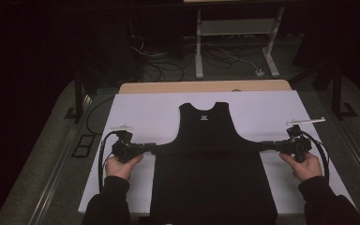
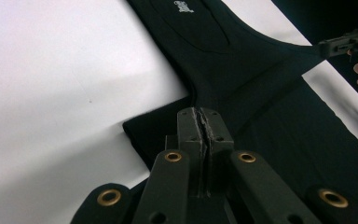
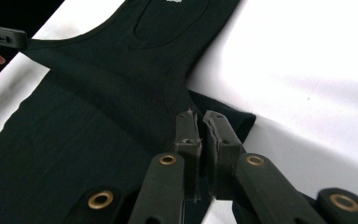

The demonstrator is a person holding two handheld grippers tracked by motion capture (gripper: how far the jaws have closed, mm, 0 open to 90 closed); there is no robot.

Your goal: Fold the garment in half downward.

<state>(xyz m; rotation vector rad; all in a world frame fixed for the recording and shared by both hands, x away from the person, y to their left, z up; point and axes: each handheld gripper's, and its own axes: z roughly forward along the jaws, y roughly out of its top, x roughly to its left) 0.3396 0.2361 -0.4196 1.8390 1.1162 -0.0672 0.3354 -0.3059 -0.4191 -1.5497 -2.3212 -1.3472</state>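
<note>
Dim, dark-edged high view with lost shadow detail; brighter gripper views, white sheet (image 2: pixel 51 93) near glare, soft focus

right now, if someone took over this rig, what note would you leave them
Left tool: shut on the black sleeveless fabric top, pinching its left side edge just below the armhole.
Right tool: shut on the same garment, at the matching point on its right side.
Where things are: the top lies flat on the white sheet covering the table, neck end away from the person, hem toward them. The cloth is drawn taut between the two tools.
Done: garment spread out, both side edges gripped.
Left: probably a fold, though nothing is folded yet. Keep both grips even when lifting.
</note>
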